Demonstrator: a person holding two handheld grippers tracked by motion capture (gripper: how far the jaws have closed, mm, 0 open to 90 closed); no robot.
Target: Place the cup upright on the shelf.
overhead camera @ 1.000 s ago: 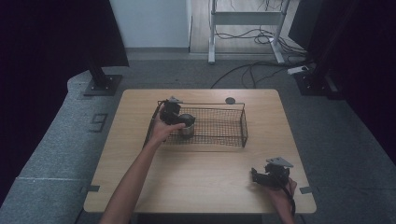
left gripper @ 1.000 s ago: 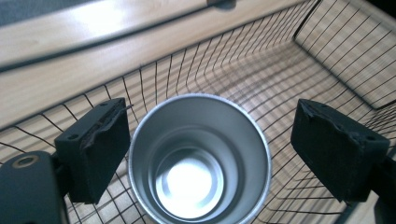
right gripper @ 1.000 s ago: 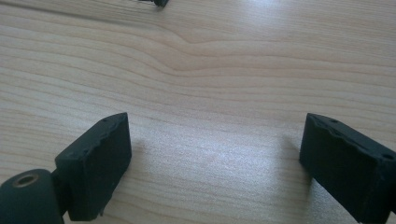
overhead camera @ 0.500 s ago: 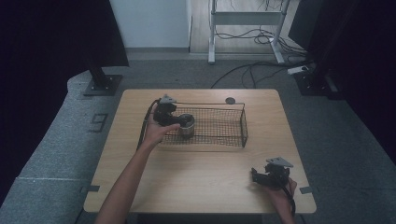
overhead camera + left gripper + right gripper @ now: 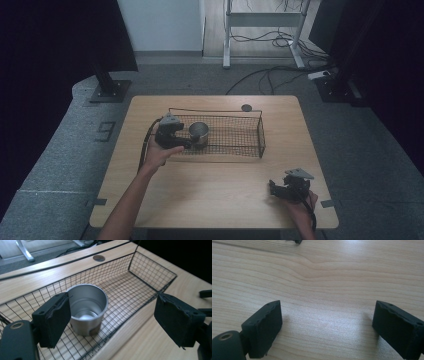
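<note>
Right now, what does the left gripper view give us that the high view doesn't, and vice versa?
Left gripper view: the inside of the steel cup, empty, standing upright on the basket's mesh floor.
High view: the right gripper low at the table's near right corner, far from the wire basket.
Both: the left gripper open beside the cup, and the table's round hole.

One sign can be read: a dark figure "9" (image 5: 106,131) marked on the grey floor mat (image 5: 60,165), just left of the surface in the high view. Nothing else carries readable text, labels or brands.
</note>
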